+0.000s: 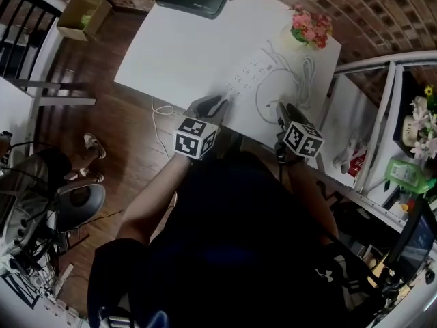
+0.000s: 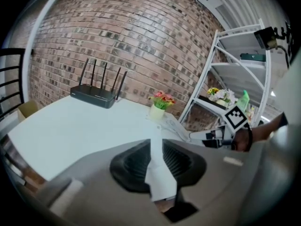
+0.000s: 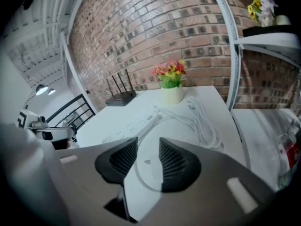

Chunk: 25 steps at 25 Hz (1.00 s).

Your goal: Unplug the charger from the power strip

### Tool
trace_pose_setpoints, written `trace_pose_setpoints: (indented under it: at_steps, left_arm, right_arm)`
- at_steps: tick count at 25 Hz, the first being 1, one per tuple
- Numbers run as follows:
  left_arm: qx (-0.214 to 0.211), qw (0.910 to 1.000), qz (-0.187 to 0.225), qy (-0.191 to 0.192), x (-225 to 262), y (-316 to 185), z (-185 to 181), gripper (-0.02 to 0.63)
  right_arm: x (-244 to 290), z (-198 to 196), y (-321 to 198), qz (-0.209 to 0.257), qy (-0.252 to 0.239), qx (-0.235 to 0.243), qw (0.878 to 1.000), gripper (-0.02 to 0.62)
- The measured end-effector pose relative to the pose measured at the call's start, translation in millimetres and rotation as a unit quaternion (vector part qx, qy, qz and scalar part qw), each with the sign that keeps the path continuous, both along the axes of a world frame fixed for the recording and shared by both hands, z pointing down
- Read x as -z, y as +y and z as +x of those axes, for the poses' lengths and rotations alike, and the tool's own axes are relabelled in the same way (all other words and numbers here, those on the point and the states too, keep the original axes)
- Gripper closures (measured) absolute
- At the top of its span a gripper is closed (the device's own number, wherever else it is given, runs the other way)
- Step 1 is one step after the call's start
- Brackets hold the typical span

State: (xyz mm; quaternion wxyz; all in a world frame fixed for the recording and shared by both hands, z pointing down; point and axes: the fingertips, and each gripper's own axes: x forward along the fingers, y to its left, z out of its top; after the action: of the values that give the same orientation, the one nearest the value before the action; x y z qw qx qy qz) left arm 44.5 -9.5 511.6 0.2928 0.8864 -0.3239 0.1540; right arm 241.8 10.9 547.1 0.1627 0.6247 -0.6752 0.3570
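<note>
Reaching in low over the middle of the near edge of the table (image 1: 177,53) with the bare left forearm (image 1: 153,197), tipping the left gripper (image 1: 220,104) gently downward. Clamped there, jaws squeezed onto the near end of the power strip (image 1: 249,74), with the rest of it running slantwise toward the flowers (image 1: 308,27) at the far right corner. Holding the right gripper (image 1: 283,111) toward the near right corner, well apart from the strip, nose pitched more steeply down, jaws apart and pressing on nothing. Through that gap, just white tabletop, a thin cable loop (image 3: 146,189) and a small grey mark. Can't pick out the charger for certain, white on white.
</note>
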Motion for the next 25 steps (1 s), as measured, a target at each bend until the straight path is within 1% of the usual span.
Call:
trace_pose_setpoints:
  at_steps: [2, 5, 7, 10, 16, 21, 25]
  left_arm:
    - [-0.003, 1.0, 0.003, 0.005, 5, 3, -1, 0.528]
    - [-0.007, 0.9998, 0.01, 0.013, 14, 5, -4, 0.528]
    - [-0.01, 0.9997, 0.015, 0.018, 19, 8, -7, 0.528]
    - [-0.012, 0.9993, 0.022, 0.027, 27, 12, -9, 0.529]
    - [-0.026, 0.9985, 0.032, 0.037, 38, 20, -6, 0.543]
    - [-0.046, 0.9978, 0.031, 0.035, 41, 29, 0, 0.546]
    - [-0.06, 0.9971, 0.028, 0.037, 42, 32, 6, 0.548]
  right_arm:
    - [17, -13, -5, 0.032, 0.015, 0.031, 0.999, 0.495]
    - [40, -33, -9, 0.069, 0.031, 0.07, 0.995, 0.545]
    - [53, -45, -9, 0.085, 0.032, 0.088, 0.992, 0.582]
    - [68, -55, -6, 0.102, 0.03, 0.102, 0.989, 0.584]
    - [89, -54, 6, 0.112, 0.035, 0.087, 0.989, 0.584]
    - [105, -47, 16, 0.129, 0.019, 0.059, 0.99, 0.584]
    - [105, -48, 20, 0.129, 0.003, 0.049, 0.99, 0.584]
